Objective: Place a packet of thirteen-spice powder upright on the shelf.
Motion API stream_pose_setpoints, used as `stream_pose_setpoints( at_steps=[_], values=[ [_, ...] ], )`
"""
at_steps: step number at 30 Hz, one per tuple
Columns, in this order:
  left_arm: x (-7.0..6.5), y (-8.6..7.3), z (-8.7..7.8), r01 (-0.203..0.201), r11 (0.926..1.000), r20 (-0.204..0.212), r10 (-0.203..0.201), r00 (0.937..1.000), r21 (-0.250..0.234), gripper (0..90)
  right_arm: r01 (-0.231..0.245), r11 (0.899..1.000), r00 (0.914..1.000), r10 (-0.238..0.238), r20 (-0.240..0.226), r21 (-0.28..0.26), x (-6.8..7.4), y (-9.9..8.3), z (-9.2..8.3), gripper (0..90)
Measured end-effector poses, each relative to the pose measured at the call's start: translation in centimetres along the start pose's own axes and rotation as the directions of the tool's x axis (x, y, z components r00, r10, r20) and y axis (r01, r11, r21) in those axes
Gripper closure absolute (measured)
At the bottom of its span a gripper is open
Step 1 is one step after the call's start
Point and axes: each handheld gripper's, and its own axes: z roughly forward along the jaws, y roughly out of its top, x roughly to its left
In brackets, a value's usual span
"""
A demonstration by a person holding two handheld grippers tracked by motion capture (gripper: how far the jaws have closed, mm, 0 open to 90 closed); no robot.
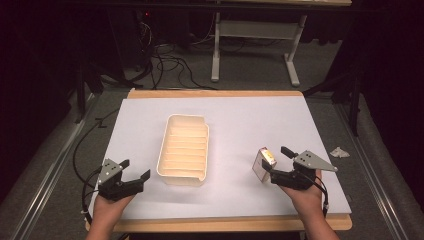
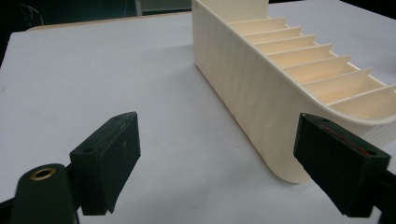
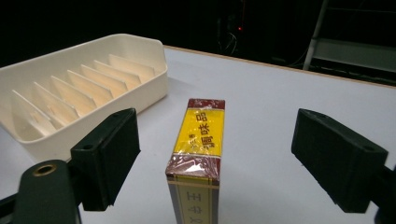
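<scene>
- Black jaws of the right tongs [image 3: 217,161] stand wide apart on either side of the small box [image 3: 198,154], touching neither side of it; the grasp is lined up but not closed.
- On the high view the right tongs [image 1: 276,162] sit at the near right of the counter [image 1: 250,112], with the box [image 1: 264,162] standing on edge just ahead of them, well apart from the tray [image 1: 172,150].
- Left tongs [image 1: 134,171] rest at the near left, jaws spread and holding nothing; in the left gripper view they [image 2: 217,161] point at the tray [image 2: 243,93], whose near corner lies just beside the right-hand jaw, apparently not touching.
- Every slot of the cream tray [image 3: 56,70] looks empty between its thin dividers.
- Judged from this, the work is at its start: the box is neither gripped nor lifted, and picking it up, carrying it across and lowering it into a slot all remain.
- Hard to make out: the box's lower part is cut off by the bottom edge of the right gripper view, and its print is too small to read surely.
- A crumpled white scrap [image 1: 340,152] lies off the counter to the right; what it is cannot be told.
</scene>
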Motion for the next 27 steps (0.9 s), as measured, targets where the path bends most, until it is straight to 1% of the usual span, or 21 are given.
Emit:
stream_pose_setpoints(
  at_steps=[1, 3, 5, 6, 8, 10, 11, 13, 17, 19, 22, 23, 24, 25, 27],
  values=[
    [0.0, 0.0, 0.0, 0.001, 1.0, 0.0, -0.001, 1.0, -0.001, 15.4, -0.005, 1.0, 1.0, 0.005, -0.002, 0.007, -0.1, -0.2, 0.2, 19.4],
    [0.0, 0.0, 0.0, -0.001, 1.0, 0.0, 0.001, 1.0, 0.001, 15.4, -0.003, 1.0, 1.0, 0.003, -0.001, 0.007, -0.1, -0.3, 0.2, 19.4],
    [0.0, 0.0, 0.1, -0.001, 1.0, 0.001, 0.001, 1.0, 0.002, 15.4, -0.01, 1.0, 0.9999, 0.01, 0.008, 0.017, -0.1, -0.7, 0.4, 21.6],
    [0.0, 0.0, 0.1, -0.001, 1.0, 0.002, 0.001, 1.0, 0.002, 15.4, -0.005, 1.0, 0.9999, 0.005, 0.009, 0.019, -0.1, -0.7, 0.5, 21.9],
    [0.0, 0.0, 0.0, -0.001, 1.0, 0.002, 0.001, 1.0, 0.002, 15.4, -0.012, 1.0, 0.9999, 0.012, 0.005, 0.029, -0.1, -1.0, 0.7, 22.9],
    [0.0, 0.0, 0.0, -0.002, 1.0, 0.002, 0.002, 1.0, 0.001, 15.5, -0.023, 0.999, 0.9997, 0.023, -0.002, 0.037, -0.1, -1.2, 0.8, 27.7],
    [0.0, 0.0, 0.0, -0.002, 1.0, 0.002, 0.002, 1.0, 0.001, 15.4, -0.023, 0.999, 0.9997, 0.023, -0.002, 0.037, -0.1, -1.2, 0.8, 27.7],
    [0.0, 0.0, 0.0, -0.002, 1.0, 0.002, 0.002, 1.0, 0.003, 15.4, -0.022, 0.999, 0.9996, 0.023, -0.015, 0.041, -0.2, -1.4, 0.9, 34.6],
    [0.0, -0.1, 0.1, -0.005, 1.0, 0.004, 0.005, 1.0, 0.007, 15.4, -0.006, 0.999, 0.9995, 0.008, -0.031, 0.053, 0.1, -1.7, 1.3, 40.1],
    [-0.1, -0.1, 0.1, -0.003, 1.0, 0.003, 0.003, 1.0, 0.006, 15.4, -0.006, 0.998, 0.9994, 0.009, -0.034, 0.059, 0.2, -1.8, 1.4, 43.1],
    [-0.1, -0.1, 0.1, 0.0, 1.0, 0.005, 0.0, 1.0, 0.008, 15.5, 0.0, 0.999, 0.9996, 0.002, -0.029, 0.05, 0.3, -1.8, 1.5, 48.2],
    [-0.1, -0.1, 0.1, 0.0, 1.0, 0.005, 0.0, 1.0, 0.008, 15.4, 0.0, 0.999, 0.9996, 0.002, -0.029, 0.05, 0.3, -1.8, 1.5, 48.2],
    [-0.1, -0.2, 0.1, 0.001, 1.0, 0.004, -0.001, 1.0, 0.008, 15.4, 0.001, 0.999, 0.9996, 0.0, -0.027, 0.044, 0.3, -1.8, 1.5, 50.7],
    [-0.1, -0.2, 0.2, 0.002, 1.0, 0.004, -0.002, 1.0, 0.008, 15.4, -0.012, 0.999, 0.9996, 0.013, -0.026, 0.04, 0.2, -1.8, 1.5, 55.4],
    [-0.1, -0.2, 0.1, 0.001, 1.0, 0.004, -0.001, 1.0, 0.008, 15.5, -0.019, 0.999, 0.9996, 0.02, -0.021, 0.042, 0.2, -1.8, 1.4, 59.0]
  ],
)
